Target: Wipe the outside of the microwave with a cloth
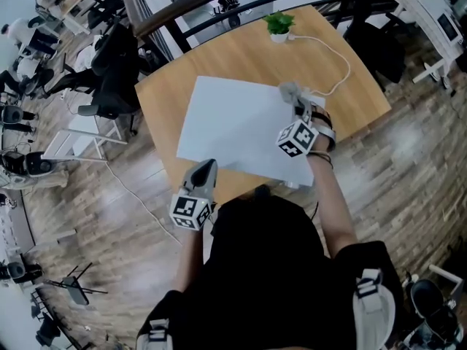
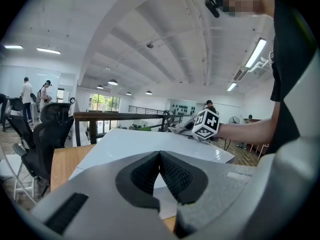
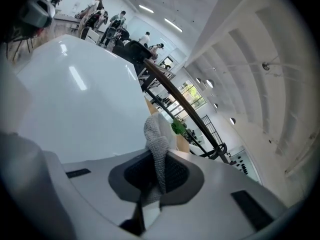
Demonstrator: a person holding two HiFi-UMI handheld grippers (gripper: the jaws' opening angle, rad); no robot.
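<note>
The white microwave (image 1: 241, 126) stands on a wooden table (image 1: 219, 57), and I see its flat top from above. My right gripper (image 1: 298, 105) rests at the top's far right corner, shut on a grey cloth (image 1: 290, 91). In the right gripper view the cloth (image 3: 157, 146) sticks up from between the jaws, next to the glossy top (image 3: 75, 94). My left gripper (image 1: 209, 165) hovers at the microwave's near edge, shut and holding nothing. In the left gripper view (image 2: 160, 156) the jaws meet in front of the top (image 2: 135, 141).
A small potted plant (image 1: 279, 25) sits at the table's far edge, and a white cable (image 1: 339, 64) loops from it along the right side. Black office chairs (image 1: 109, 71) stand left of the table. A dark railing (image 1: 190, 9) runs behind it.
</note>
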